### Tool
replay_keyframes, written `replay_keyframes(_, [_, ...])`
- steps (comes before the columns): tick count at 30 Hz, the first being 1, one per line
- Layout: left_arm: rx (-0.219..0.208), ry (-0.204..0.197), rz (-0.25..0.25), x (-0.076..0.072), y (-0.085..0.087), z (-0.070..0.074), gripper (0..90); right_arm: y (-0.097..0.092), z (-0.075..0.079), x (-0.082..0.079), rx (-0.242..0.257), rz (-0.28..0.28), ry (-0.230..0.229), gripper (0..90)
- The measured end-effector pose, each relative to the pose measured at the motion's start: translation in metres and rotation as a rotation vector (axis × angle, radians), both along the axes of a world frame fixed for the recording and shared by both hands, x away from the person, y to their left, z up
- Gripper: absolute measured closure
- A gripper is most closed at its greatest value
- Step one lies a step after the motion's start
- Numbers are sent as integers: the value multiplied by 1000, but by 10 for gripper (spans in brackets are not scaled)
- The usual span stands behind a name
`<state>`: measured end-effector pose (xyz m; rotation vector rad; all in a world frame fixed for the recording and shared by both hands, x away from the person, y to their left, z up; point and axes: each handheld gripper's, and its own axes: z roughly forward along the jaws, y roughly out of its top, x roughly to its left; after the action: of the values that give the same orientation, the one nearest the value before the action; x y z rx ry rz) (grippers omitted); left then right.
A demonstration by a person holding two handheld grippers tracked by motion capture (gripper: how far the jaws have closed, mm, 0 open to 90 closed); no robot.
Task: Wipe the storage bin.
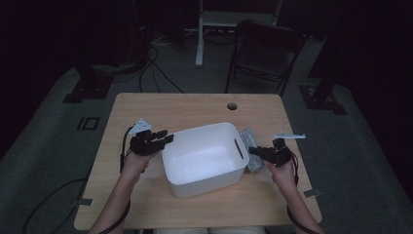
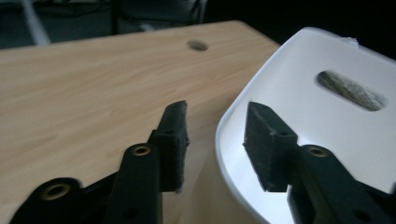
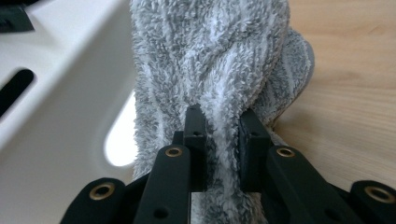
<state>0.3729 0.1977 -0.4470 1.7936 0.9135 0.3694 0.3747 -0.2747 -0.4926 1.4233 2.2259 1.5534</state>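
A tub (image 1: 204,158) is set at the middle of the counter (image 1: 146,204). A folded towel (image 1: 252,146) is laid on the counter against the tub's right wall, pinched by the right claw (image 3: 222,140). At the tub's left rim, the left claw (image 2: 215,140) is placed astride the wall. A chair (image 1: 265,53) is seen on the floor behind the tub, beyond the counter.

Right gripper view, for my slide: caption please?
Right tool pinching a grey towel beside the white tub.
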Motion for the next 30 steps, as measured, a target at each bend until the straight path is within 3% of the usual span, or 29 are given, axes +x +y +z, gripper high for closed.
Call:
replay_keyframes(3, [-13, -8, -49, 5, 3, 1, 489, -8, 7, -6, 21, -10, -18, 774])
replay_keyframes(7, [0, -1, -116, 15, 2, 0, 491, -13, 12, -12, 25, -16, -41, 774])
replay_keyframes(12, [1, 38, -187, 23, -1, 1, 618, -17, 17, -20, 17, -22, -59, 773])
replay_keyframes(14, [28, 44, -204, 25, -5, 1, 627, -18, 15, -20, 17, -22, -55, 773])
replay_keyframes(16, [49, 53, -204, 26, -9, -1, 675, -19, 12, -20, 22, -26, -48, 773])
replay_keyframes(19, [44, 59, -175, 27, -9, -2, 756, -20, 10, -20, 25, -28, -41, 773])
replay_keyframes(30, [41, 37, -154, 9, -5, -5, 823, -22, 2, -17, 30, -40, -11, 773])
